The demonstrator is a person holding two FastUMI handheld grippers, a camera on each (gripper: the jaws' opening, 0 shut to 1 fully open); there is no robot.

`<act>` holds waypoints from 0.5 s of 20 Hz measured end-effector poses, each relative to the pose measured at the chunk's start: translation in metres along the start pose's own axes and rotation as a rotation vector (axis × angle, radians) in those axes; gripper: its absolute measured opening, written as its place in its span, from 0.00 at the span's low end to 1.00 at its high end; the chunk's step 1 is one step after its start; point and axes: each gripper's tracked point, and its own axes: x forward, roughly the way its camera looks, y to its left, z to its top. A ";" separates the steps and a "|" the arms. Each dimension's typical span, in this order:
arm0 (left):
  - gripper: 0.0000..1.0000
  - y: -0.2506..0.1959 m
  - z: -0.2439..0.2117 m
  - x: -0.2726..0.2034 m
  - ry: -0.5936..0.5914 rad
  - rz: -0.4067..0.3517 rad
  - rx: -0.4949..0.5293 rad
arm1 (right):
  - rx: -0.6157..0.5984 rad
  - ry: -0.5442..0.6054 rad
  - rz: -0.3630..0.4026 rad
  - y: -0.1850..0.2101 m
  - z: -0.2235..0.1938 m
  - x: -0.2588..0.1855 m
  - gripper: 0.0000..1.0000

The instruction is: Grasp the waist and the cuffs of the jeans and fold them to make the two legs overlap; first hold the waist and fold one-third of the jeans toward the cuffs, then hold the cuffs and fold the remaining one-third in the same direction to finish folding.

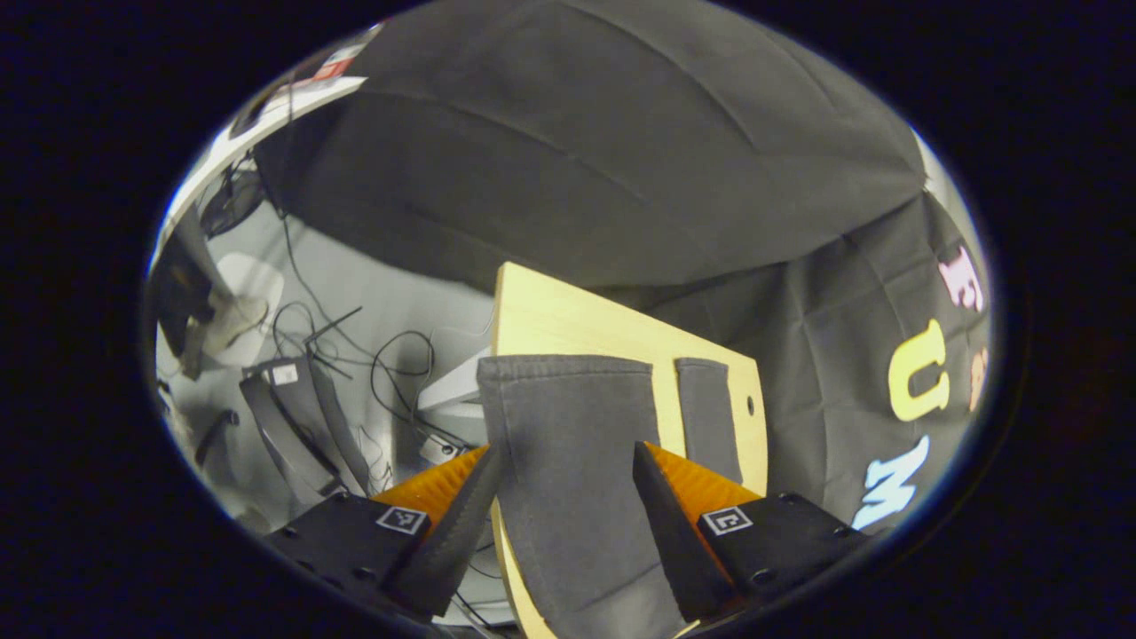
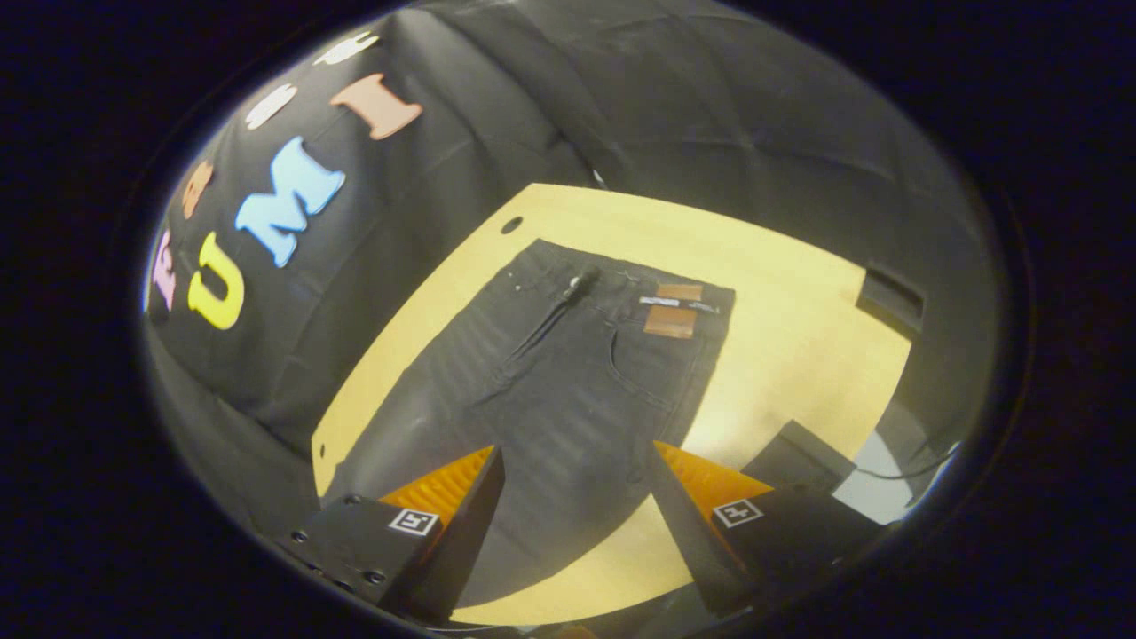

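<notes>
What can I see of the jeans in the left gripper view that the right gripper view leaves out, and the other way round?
Left gripper view: the two cuffs at the table's near end, one leg wide in front and the other a narrow strip beside it, plus cables on the floor past the table edge.

Right gripper view: the waist with its brown patch, the fly and a pocket, lying flat on the table.

Both: dark jeans spread unfolded on a pale wooden table, black cloth behind, and each gripper's open jaws hovering above the fabric, gripping nothing.
</notes>
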 end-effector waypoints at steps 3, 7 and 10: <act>1.00 0.020 -0.010 0.016 0.024 0.029 -0.043 | 0.045 0.037 -0.017 -0.012 0.000 0.006 0.95; 0.92 0.017 -0.011 0.041 0.043 0.042 -0.069 | 0.117 0.085 -0.013 -0.016 -0.002 0.016 0.95; 0.99 0.017 -0.018 0.051 0.066 0.060 -0.075 | 0.158 0.107 -0.035 -0.025 -0.005 0.023 0.95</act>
